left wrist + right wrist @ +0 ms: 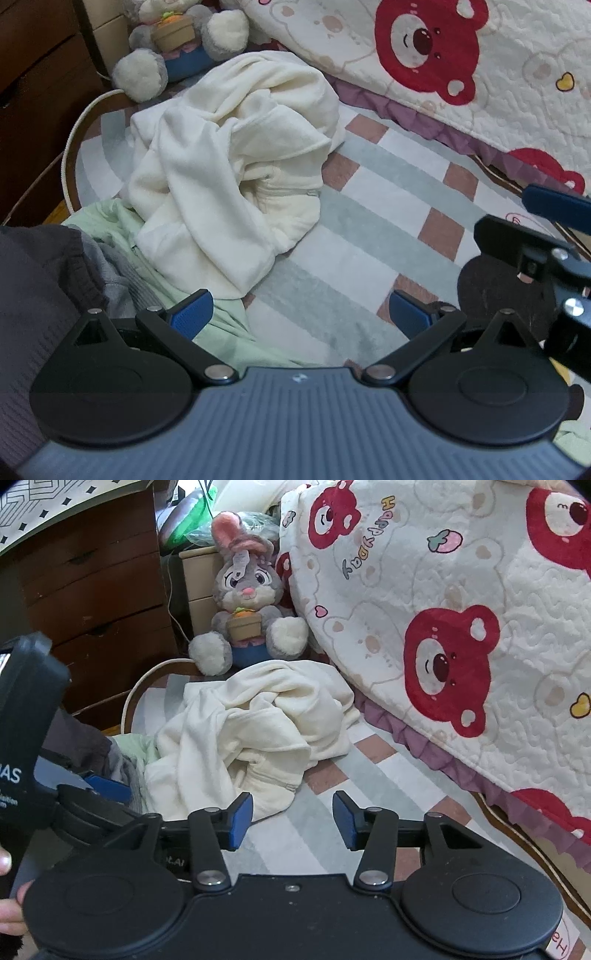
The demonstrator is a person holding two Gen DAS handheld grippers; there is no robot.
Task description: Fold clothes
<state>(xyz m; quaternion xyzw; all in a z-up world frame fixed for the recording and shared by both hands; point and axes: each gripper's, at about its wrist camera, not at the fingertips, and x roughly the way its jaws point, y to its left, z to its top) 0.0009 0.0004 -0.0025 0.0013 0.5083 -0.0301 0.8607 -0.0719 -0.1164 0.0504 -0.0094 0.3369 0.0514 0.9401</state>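
- Far left, a dark grey knit garment (40,280) lies bunched at the edge of the heap, with a lighter grey piece beside it; neither is touched.
- A pale green garment (110,221) lies partly under the cream one and runs beneath the left gripper's (299,314) left pad.
- The left gripper hangs just above the striped rug (354,221), jaws wide apart and holding nothing.
- The cream fleece jacket (229,162) sits crumpled on the rug in front of both grippers, zip and collar tucked into its folds; it is the top item and the likely first pick.
- Behind it, a grey plush rabbit (247,602) sits against a small cream cabinet, close to the jacket's far edge.
- The right gripper (293,821) hovers over bare rug just beside the jacket's near hem, jaws parted and empty.
- To the right, a bear-print quilt (461,627) hangs off the bed, near the jacket but apart from it.
- Step in hand, as I judge it: the very start — choosing and reaching for a garment; nothing is folded yet.
- The next move calls for pinching the jacket at two separated points, ideally shoulders or hem corners, which are hidden in the bunching.
- It then needs lifting clear of the green garment and spreading flat on the open rug to the right.
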